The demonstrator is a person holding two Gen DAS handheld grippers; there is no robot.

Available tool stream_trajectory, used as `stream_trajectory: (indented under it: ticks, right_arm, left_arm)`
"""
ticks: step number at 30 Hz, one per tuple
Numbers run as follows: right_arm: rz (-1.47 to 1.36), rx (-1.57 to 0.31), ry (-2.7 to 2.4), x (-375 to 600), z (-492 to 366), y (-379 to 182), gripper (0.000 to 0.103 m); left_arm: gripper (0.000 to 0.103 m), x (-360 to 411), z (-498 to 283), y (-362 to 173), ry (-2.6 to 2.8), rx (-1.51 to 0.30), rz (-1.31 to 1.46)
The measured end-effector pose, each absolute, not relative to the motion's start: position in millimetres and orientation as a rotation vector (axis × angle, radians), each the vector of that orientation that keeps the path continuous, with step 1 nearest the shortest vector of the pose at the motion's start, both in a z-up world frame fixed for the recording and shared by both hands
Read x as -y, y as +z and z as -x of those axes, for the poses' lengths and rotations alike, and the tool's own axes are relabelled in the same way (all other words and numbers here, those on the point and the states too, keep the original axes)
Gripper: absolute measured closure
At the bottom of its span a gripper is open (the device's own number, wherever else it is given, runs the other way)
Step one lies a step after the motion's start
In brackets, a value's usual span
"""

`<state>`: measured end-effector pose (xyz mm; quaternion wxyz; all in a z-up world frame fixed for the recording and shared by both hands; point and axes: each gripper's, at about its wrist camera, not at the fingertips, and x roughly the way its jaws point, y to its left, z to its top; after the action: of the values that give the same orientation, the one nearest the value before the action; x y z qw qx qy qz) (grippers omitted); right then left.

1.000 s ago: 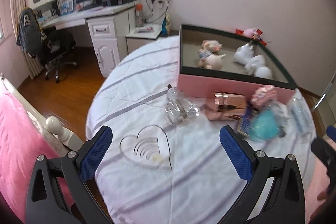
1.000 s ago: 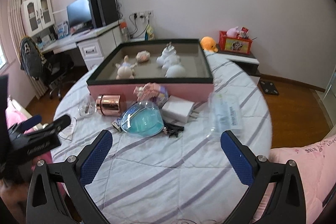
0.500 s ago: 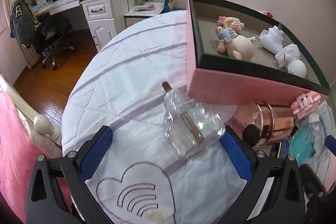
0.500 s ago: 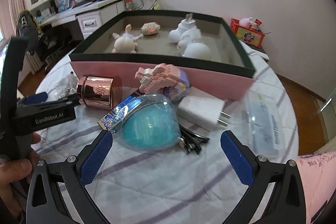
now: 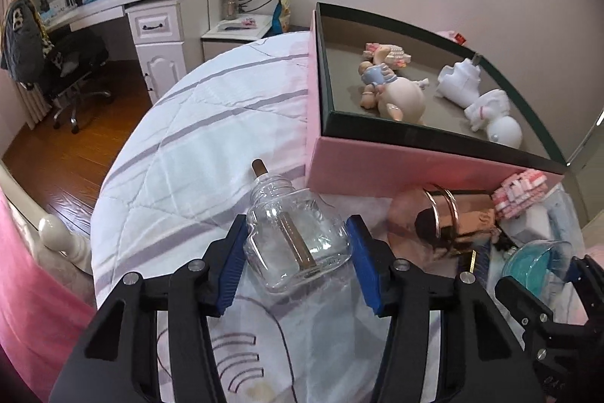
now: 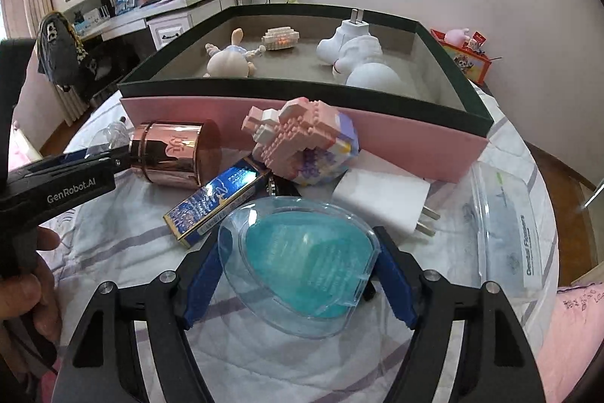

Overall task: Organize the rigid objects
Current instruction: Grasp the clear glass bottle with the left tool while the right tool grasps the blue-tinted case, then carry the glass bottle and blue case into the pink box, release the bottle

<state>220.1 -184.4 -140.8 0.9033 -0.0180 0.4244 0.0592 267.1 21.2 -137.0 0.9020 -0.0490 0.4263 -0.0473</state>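
My left gripper (image 5: 296, 240) is shut on a clear glass bottle (image 5: 298, 237) with a brown stick inside, lying on the bed cover. My right gripper (image 6: 298, 270) is shut on a clear heart-shaped case with a teal insert (image 6: 298, 259). The pink box (image 6: 415, 150) with a dark rim stands behind and holds a doll (image 6: 228, 61), a small block model (image 6: 281, 38) and white figures (image 6: 358, 59). In front of it lie a rose-gold canister (image 6: 170, 153), a pink block figure (image 6: 302, 142), a blue pack (image 6: 215, 201) and a white plug (image 6: 385, 199).
A clear plastic pouch (image 6: 509, 229) lies at the right. A flat clear heart shape (image 5: 234, 357) lies under my left gripper. The bed cover (image 5: 196, 123) drops off at the left to a wooden floor, with a desk (image 5: 151, 14) and chair (image 5: 64, 63) beyond.
Both grippers moved forward and down and closed: the left one onto the glass bottle, the right one onto the teal heart case.
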Motion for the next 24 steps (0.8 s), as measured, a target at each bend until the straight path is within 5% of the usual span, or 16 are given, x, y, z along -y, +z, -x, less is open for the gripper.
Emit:
stream_trajectory:
  ticks: [24]
  right_arm:
    - [-0.081, -0.777, 0.211, 208, -198, -83, 0.027]
  left_arm:
    - [0.050, -2, -215, -72, -0.189, -0.760, 0.082]
